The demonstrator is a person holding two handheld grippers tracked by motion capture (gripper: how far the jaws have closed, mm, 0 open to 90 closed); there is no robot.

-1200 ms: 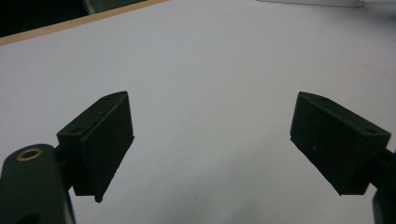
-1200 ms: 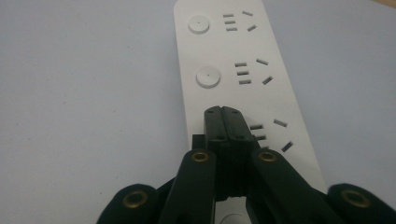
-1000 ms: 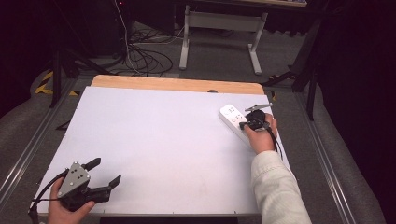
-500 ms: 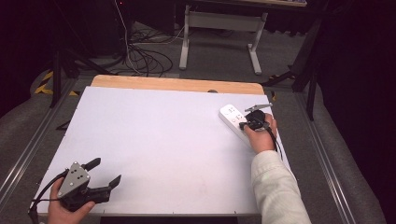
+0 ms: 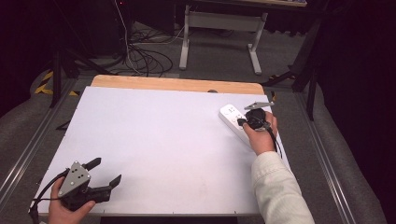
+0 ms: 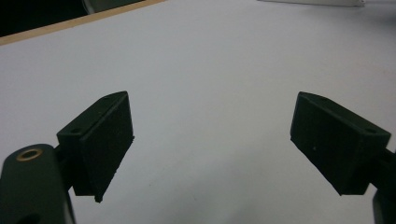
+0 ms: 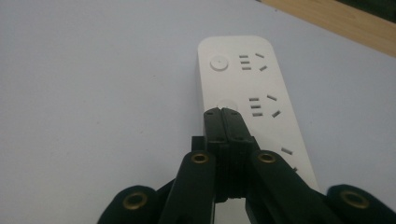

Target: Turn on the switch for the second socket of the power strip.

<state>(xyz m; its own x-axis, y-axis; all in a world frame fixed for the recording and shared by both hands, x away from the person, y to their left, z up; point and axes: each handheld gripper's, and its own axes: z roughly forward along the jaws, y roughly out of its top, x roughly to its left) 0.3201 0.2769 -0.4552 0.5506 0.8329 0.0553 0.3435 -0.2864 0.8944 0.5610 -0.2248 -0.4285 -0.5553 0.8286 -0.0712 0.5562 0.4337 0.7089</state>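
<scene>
On the white worktop, near its far right corner, we see a white power strip lying flat, its long side running at a slant toward the right edge. Our right gripper sits over the middle of the power strip, held in the right hand, with a pale sleeve running back from it toward the near edge. From the right gripper view, its fingers are pressed together with nothing between them, and their tips rest at the second round button of the power strip, counted from its far end. Whether the tips actually touch the button we cannot tell. Farther along the power strip we see another round button and groups of socket slots beside each button.

Well apart from the power strip, at the near left corner of the worktop, our left gripper is held low in the left hand, with a grey three-cornered plate on top. In the left gripper view its fingers stand wide apart over bare white worktop, holding nothing.

Beyond the power strip, a wooden strip borders the far edge of the worktop. On the floor past it lie dark cables and the legs of a pale frame.
</scene>
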